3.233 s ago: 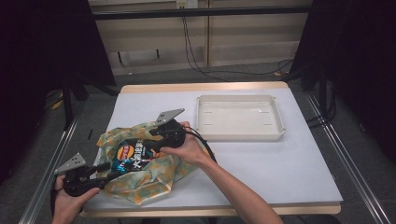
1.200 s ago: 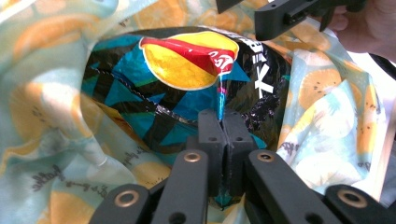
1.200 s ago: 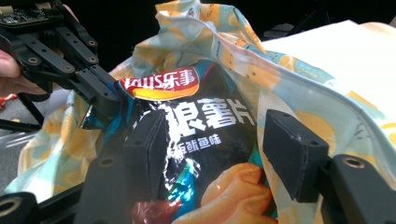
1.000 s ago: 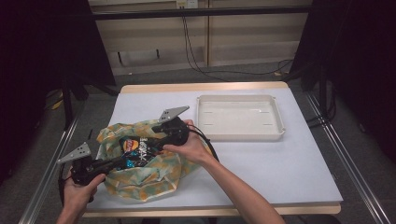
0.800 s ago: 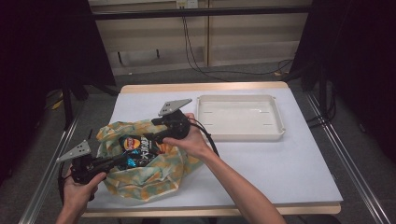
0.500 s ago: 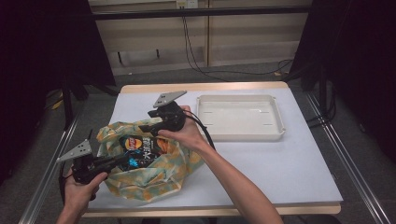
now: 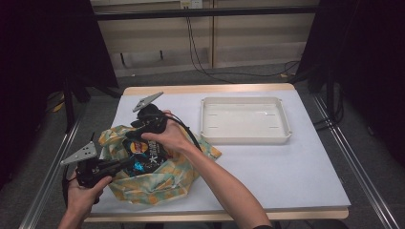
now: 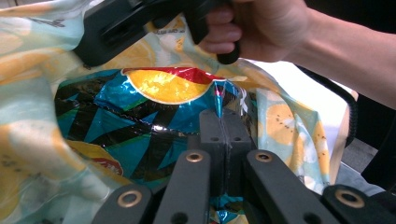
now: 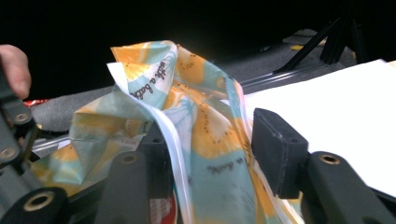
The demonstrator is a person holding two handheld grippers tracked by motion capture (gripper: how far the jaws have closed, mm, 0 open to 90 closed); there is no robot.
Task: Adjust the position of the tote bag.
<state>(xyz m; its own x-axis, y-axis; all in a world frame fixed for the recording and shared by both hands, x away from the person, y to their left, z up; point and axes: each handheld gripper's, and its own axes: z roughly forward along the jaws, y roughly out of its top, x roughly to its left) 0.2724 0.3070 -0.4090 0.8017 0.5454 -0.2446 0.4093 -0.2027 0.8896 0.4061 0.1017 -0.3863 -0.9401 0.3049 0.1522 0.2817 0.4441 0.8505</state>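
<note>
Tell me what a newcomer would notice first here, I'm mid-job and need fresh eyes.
The citrus-print bag crumpled at the table's near left corner, with a shiny blue and black snack packet showing in its mouth. The left gripper is shut on the packet's edge, while the right gripper has just been closing, the bag's rim between its jaws, pads not yet pressing. Beyond, an empty white tray sits on the table.

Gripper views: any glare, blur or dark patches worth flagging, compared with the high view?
Left gripper view: glare streaks on the snack packet; the left gripper is sharp, the right hand soft. Right gripper view: upper background nearly black, the table washed out white, the bag's print legible. High view: evenly lit table, dark surroundings, the tray pale with faint detail.
</note>
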